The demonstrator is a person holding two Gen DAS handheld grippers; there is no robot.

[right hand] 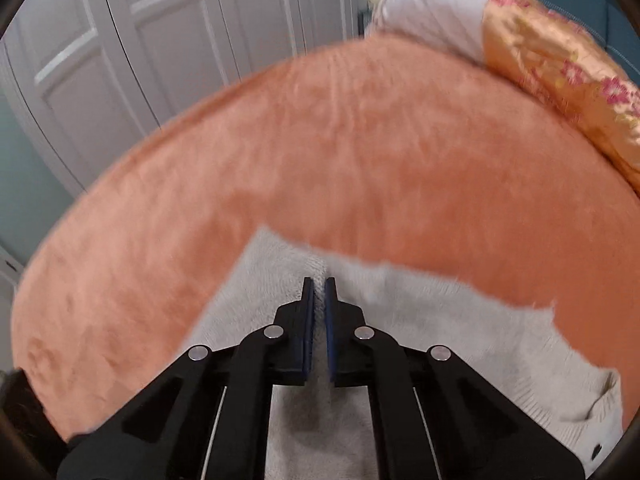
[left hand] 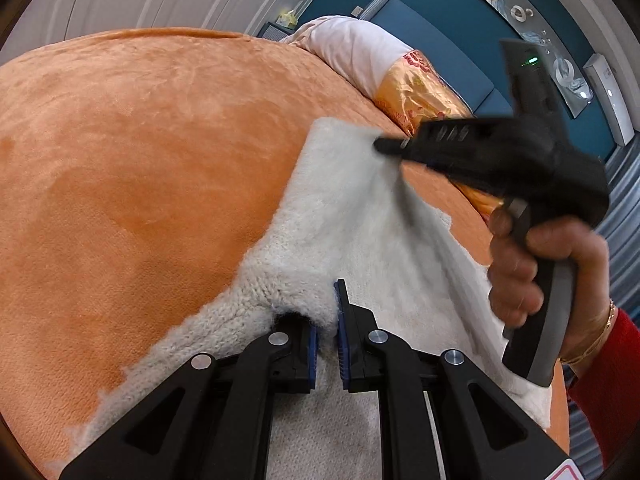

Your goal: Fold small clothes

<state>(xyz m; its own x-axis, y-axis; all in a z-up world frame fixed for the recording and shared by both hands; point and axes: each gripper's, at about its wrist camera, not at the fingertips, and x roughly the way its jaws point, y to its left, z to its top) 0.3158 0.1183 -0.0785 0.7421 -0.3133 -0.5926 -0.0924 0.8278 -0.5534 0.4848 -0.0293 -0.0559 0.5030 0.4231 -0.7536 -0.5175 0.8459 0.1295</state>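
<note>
A white knitted garment lies on a bed covered by an orange plush blanket. In the left wrist view the left claw is clenched on a bunched fold of the knit at the garment's near left edge; fluffy fabric swells up between the blue pads and hides part of the left one. From there the cloth stretches up and to the right, lifted off the blanket, to the right claw, whose tip pinches the garment's far edge. A hand wrapped around the grey handle holds that claw, with gold bracelets and a red sleeve at the wrist.

The right wrist view is motion-blurred. There the right claw has its pads nearly together with a thin ridge of the white garment caught between them. The cloth spreads to the near right, where a dark button shows at its corner.

At the far right of the bed lie a white pillow and a gold floral cushion. White panelled doors stand beyond the bed, on the far left.
</note>
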